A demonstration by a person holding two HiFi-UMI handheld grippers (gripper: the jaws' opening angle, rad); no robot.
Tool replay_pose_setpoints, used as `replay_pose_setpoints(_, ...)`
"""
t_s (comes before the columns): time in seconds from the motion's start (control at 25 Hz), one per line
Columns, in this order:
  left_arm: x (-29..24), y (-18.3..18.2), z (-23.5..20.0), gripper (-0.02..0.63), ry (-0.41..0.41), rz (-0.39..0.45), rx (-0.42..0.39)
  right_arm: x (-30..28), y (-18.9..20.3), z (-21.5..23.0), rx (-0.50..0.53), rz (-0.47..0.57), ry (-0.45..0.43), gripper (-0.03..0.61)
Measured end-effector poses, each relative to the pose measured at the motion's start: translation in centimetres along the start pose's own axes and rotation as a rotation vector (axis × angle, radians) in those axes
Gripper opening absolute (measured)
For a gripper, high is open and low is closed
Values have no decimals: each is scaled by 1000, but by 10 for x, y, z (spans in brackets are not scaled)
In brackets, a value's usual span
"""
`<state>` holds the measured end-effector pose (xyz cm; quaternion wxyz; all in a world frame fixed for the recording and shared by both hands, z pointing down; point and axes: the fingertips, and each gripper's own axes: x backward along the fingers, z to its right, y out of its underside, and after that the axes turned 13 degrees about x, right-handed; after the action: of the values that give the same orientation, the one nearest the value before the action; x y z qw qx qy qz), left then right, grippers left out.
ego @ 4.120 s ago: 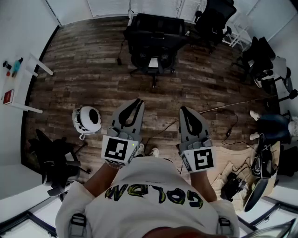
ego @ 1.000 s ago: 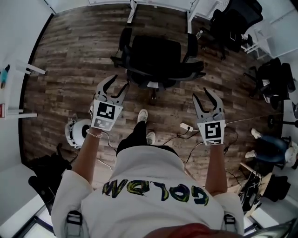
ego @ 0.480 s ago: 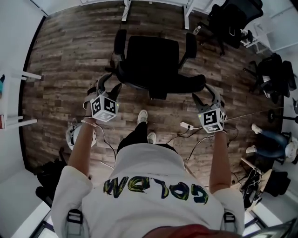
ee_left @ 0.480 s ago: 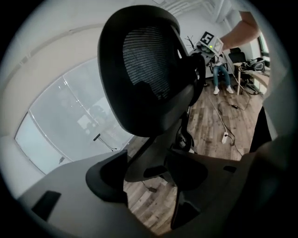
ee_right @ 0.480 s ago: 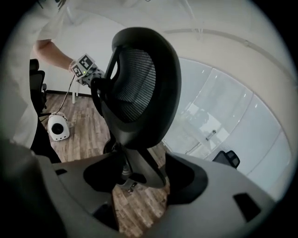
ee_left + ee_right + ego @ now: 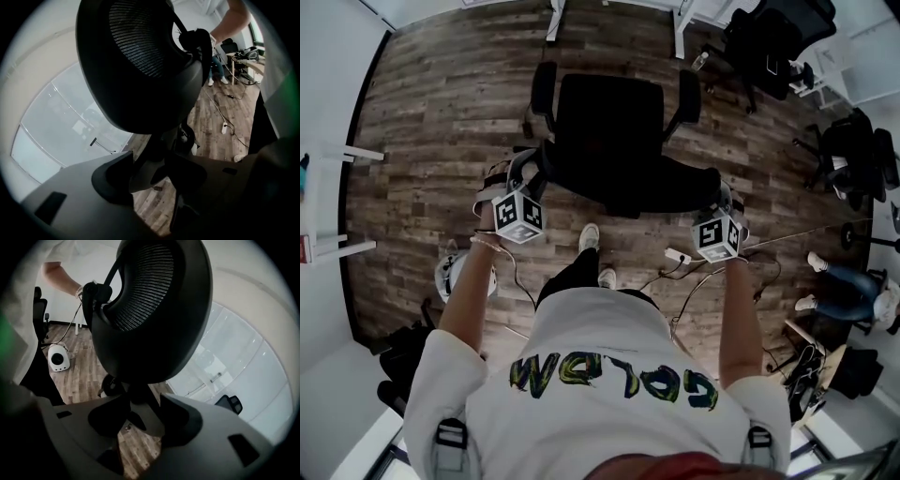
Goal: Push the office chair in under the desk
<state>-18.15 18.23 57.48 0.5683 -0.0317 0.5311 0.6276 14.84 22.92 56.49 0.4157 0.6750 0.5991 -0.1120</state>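
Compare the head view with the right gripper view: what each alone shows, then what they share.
Head view only: the seat of the office chair and its armrests from above, white desk legs, shoes. Right gripper view only: the mesh of the backrest, a glass wall, and the right gripper, jaws just closed onto the backrest's edge. Both: the chair, the plank floor, a white round device.

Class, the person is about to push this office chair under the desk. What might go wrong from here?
The armrests may catch the desk legs, since the gap looks tight. A power strip lies beside the person's shoes; a step forward may snag it.
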Motion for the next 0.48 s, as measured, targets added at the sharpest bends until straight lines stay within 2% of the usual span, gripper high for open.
replay_pose_setpoints(0.16,-8,-2,-6,218,26,-9,-14,-7,0,6,4,-10,2,201)
replay_pose_setpoints(0.48,-29,-6,-30,215,18,-7,-15,-31,-5,24,4,-43,0,193)
